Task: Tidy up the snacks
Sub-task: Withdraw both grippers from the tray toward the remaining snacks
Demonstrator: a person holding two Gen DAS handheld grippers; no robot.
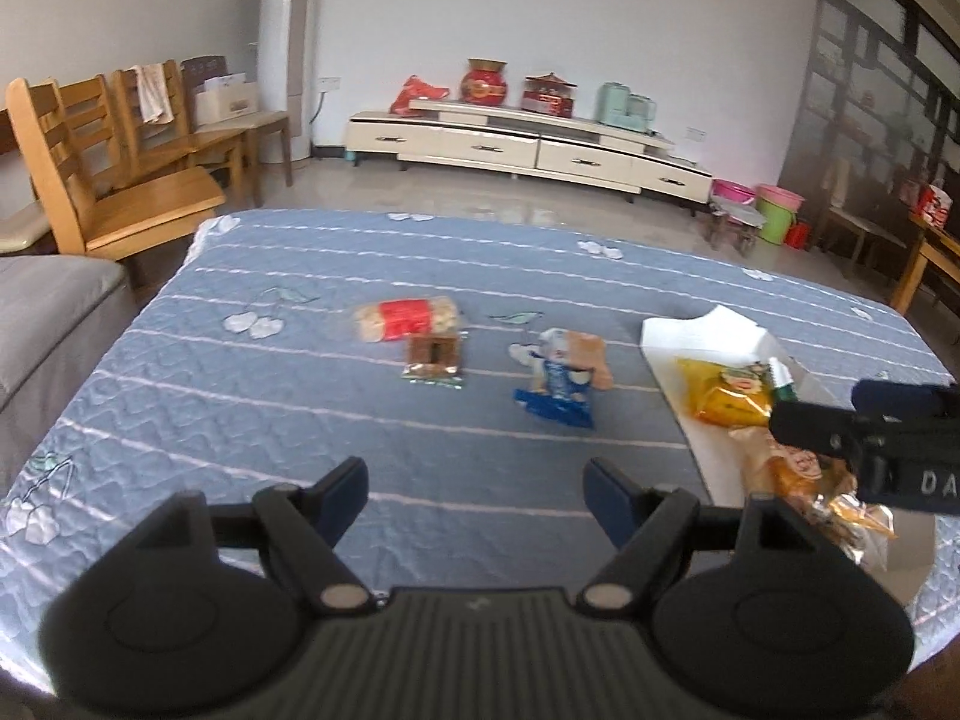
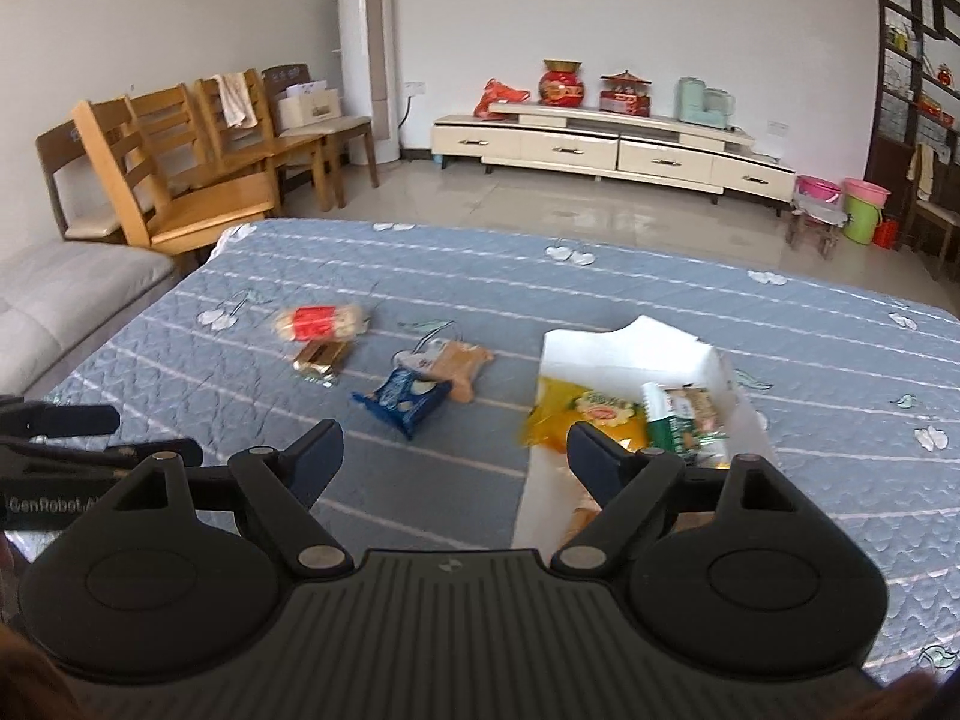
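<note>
We have roughly three packs in the box (image 2: 630,342) under right tool (image 2: 453,456); four ahead on bench (image 2: 780,480); both tools wide, empty.

box (image 2: 624,342) near end: hidden by hand-held gripper (image 2: 451,450) | labels: perhaps blurred

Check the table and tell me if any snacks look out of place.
Four packets still lie loose on the blue cloth, outside the white box: a red-banded packet, a brown bar, a blue packet and a tan packet, the last two overlapping askew. Nothing looks spilled.
</note>
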